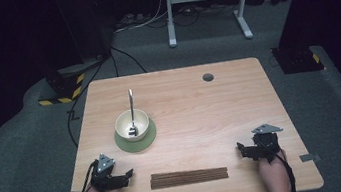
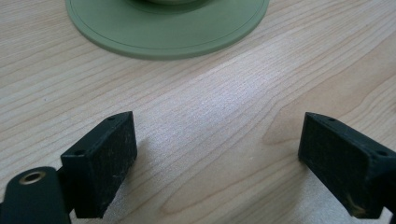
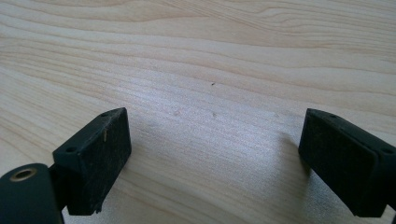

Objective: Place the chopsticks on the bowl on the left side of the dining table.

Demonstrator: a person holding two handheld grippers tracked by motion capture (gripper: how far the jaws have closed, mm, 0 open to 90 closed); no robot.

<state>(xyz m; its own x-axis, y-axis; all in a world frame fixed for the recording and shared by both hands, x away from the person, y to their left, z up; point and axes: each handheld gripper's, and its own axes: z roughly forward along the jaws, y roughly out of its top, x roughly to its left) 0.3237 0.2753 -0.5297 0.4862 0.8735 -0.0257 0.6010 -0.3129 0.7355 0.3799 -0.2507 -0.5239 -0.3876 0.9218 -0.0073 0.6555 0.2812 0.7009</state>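
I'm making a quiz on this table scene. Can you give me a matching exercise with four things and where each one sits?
Things:
1. spoon
2. bowl
3. chopsticks
4. round hole

Places:
A. on the green mat
B. at the table's far edge
C. standing in the bowl
D. at the near edge, between the left gripper and the right gripper

Pairs: 1-C, 2-A, 3-D, 4-B

A cream bowl [image 1: 131, 124] holding a spoon [image 1: 131, 110] sits on a green coaster [image 1: 136, 142]; dark chopsticks [image 1: 189, 176] lie near the table [image 1: 222, 119] edge.
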